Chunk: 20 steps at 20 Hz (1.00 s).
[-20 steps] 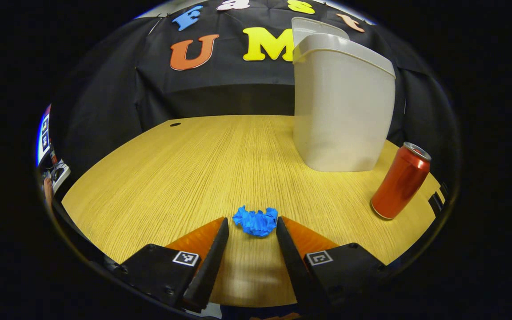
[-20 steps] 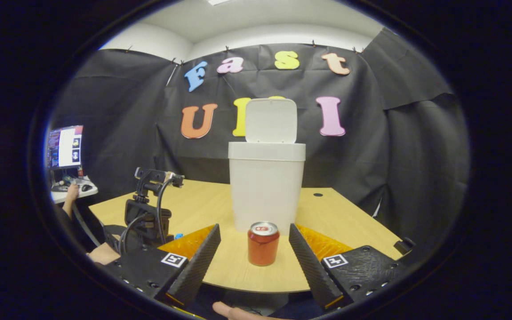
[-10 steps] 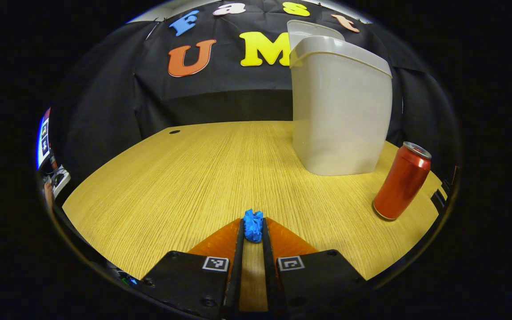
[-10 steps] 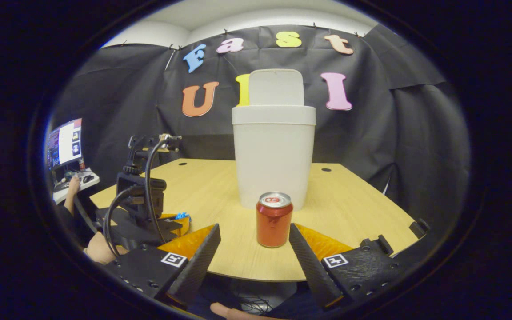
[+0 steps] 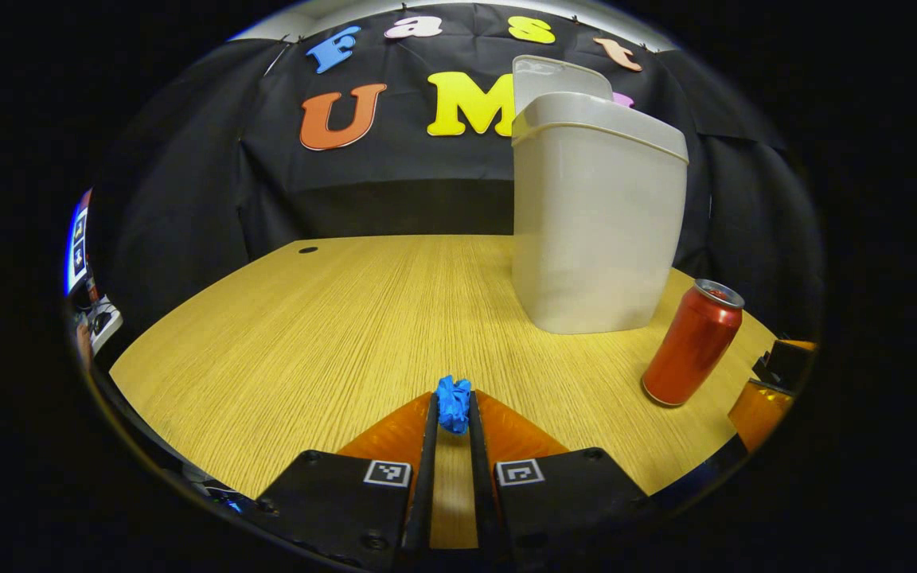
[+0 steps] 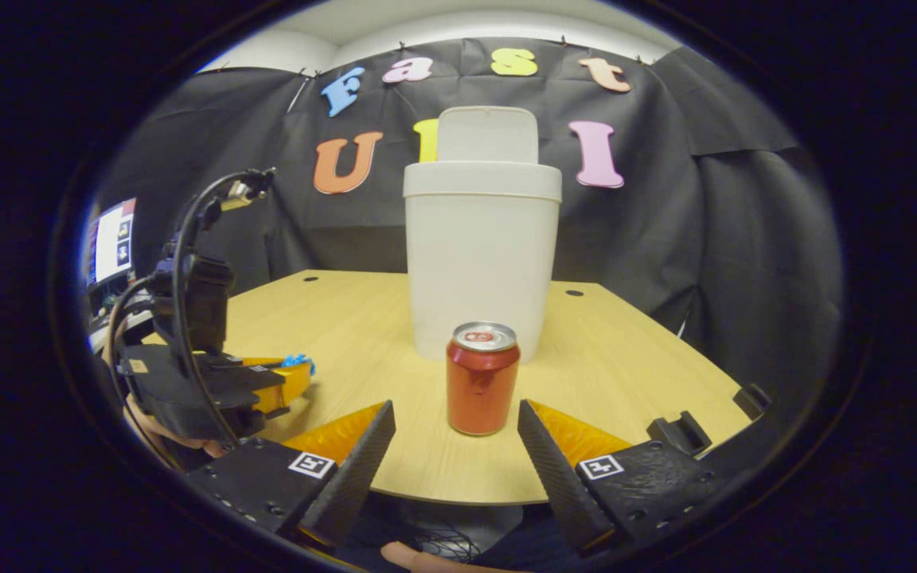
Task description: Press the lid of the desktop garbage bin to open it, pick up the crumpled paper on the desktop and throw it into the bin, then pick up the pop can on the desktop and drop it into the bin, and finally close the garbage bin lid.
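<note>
Left gripper view: the left tool (image 5: 452, 414) pinches the crumpled paper (image 5: 454, 403) near the bench's (image 5: 307, 334) front edge; next, lift it over the open-lidded bin (image 5: 595, 215). The right tool (image 6: 456, 434) gapes before the can (image 6: 481, 377).

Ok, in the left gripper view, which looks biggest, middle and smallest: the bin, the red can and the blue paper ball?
1. garbage bin
2. pop can
3. crumpled paper, squeezed between the left gripper fingers
</note>
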Motion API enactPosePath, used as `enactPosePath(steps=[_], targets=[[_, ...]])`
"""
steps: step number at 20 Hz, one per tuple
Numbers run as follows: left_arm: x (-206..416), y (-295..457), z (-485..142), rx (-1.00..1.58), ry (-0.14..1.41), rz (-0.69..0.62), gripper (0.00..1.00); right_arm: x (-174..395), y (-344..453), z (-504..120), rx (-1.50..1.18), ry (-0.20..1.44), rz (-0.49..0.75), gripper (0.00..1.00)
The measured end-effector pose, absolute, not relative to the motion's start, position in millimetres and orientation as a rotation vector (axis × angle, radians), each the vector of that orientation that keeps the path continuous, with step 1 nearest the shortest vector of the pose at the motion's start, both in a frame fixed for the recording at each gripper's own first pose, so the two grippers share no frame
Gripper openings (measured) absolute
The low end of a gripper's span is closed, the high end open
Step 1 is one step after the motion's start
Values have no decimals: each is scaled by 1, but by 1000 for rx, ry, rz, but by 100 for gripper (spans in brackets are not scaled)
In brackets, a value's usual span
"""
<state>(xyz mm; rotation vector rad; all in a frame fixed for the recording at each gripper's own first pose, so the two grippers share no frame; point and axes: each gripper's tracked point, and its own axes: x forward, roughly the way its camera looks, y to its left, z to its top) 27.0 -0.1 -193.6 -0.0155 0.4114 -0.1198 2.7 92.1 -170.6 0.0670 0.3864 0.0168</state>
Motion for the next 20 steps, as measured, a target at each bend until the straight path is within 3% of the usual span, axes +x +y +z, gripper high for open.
enactPosePath(steps=[15,17,20], targets=[[15,-11,-176,-13,392,-140,25,76,76,-194,43,369,-59,96],[15,-14,-174,-16,391,-147,25,79,75,-198,47,372,-61,95],[15,-18,-169,-16,380,-148,25,81,80,-203,47,381,-44,83]])
